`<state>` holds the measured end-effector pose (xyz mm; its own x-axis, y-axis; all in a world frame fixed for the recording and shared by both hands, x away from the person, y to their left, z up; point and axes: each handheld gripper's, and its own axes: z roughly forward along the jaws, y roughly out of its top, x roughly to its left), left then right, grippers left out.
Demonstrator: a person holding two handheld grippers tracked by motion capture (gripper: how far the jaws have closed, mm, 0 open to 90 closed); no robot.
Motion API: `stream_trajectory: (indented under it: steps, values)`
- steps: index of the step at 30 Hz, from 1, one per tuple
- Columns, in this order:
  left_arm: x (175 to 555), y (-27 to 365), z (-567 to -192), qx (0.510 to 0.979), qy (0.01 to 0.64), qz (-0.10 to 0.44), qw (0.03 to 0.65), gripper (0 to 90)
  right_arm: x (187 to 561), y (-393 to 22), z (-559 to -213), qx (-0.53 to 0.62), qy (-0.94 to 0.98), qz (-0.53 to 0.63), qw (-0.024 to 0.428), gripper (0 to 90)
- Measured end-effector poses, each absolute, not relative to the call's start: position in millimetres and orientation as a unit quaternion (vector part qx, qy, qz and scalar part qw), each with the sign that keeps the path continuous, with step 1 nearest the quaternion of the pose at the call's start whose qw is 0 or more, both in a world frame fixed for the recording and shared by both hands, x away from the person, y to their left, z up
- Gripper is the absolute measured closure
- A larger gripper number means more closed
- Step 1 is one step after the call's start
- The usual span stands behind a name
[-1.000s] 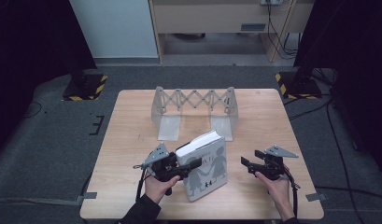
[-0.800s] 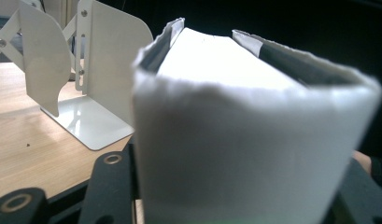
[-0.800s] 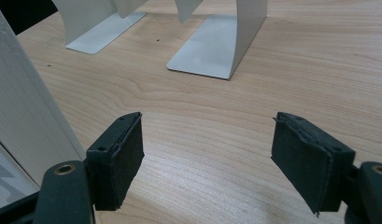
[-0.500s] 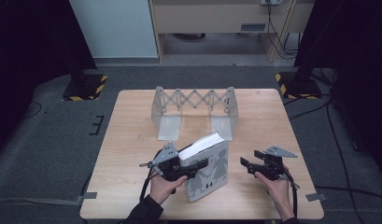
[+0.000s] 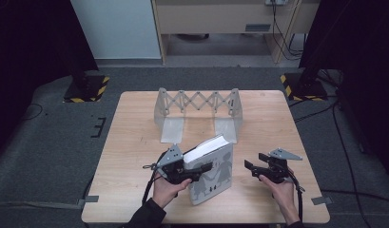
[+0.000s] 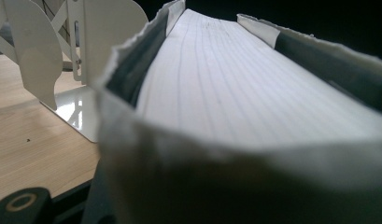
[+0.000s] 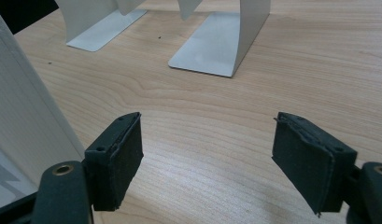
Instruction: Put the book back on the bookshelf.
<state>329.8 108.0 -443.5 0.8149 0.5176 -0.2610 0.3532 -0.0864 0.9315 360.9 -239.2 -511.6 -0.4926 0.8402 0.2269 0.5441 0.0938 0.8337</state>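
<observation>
Wooden table point(image 5: 135, 142), light grain, square top, standing on grey carpet.

Expandable bookend rack point(image 5: 198, 113), white metal, scissor-lattice back between two upright end plates, each with a flat foot on the table. We log it near the far edge, centred.

Book point(image 5: 210, 169), thick, grey cover printed with pale silhouette figures. We find it toward the near edge, about midway along it, raised off the table at its far end with the white page block facing up and left. It is tilted, not flat.

Left gripper point(image 5: 194, 170), held in the person's left hand point(image 5: 167, 190). We record its jaws closed on the book's left side; in the left gripper view the page block point(image 6: 235, 84) runs straight out from the camera.

Right gripper point(image 5: 255, 164), near the right of the near edge, just beside the book but apart from it. We note its black padded jaws standing wide apart over bare wood, holding nothing.
</observation>
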Motion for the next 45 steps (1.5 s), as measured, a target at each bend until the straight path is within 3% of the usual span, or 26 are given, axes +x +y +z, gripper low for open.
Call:
stream_trajectory:
  steps: [12, 17, 30, 45]
  values:
    - [330, 108, -442, 0.734, 0.291, 0.053, 0.612, 42.2, 361, -239, -512, 0.479, 0.723, 0.474, 0.156, 24.4]
    - [329, 105, -433, 0.744, 0.289, 0.075, 0.597, 39.3, 361, -239, -512, 0.481, 0.722, 0.473, 0.154, 24.3]
    - [328, 104, -430, 0.745, 0.302, 0.065, 0.591, 45.3, 361, -240, -512, 0.481, 0.722, 0.473, 0.153, 24.5]
    - [325, 104, -428, 0.763, 0.280, 0.069, 0.579, 45.3, 362, -240, -512, 0.480, 0.724, 0.471, 0.151, 24.9]
